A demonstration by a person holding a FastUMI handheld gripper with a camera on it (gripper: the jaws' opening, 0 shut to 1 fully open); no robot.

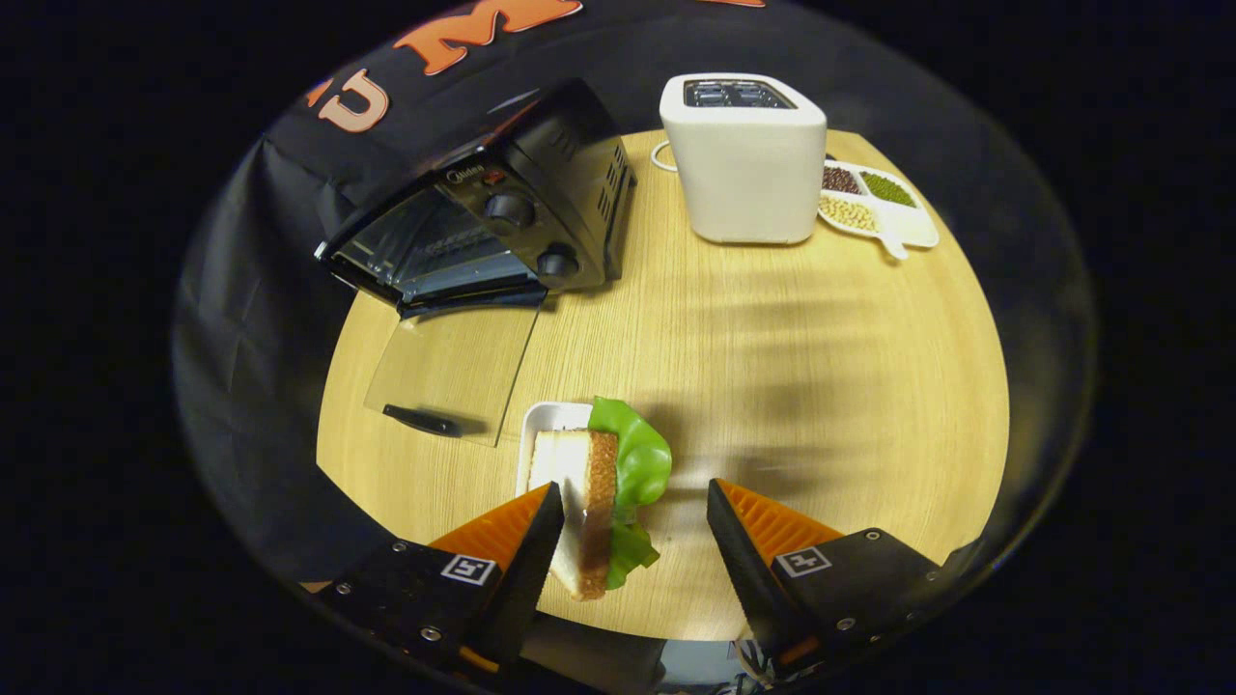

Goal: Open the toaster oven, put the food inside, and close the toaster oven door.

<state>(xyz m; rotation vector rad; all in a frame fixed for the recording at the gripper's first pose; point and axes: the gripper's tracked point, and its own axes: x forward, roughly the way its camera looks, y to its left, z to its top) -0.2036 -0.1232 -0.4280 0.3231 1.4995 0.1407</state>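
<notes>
Broadly, a round wooden table [772, 386] was seen beneath everything; at its far side, left of centre, the oven [502, 212] was set with its glass door [454, 372] folded flat down onto the tabletop, handle nearest the gripper; to the oven's right a white toaster [745, 159] was stood, with a divided dish [884, 208] of beans just beside it; the sandwich [591, 502], bread with a lettuce leaf, was laid on a small white tray [543, 434] near the door; the gripper [632, 507] was held with fingers spread wide, the sandwich between them close by the left finger, gripped by neither.
</notes>
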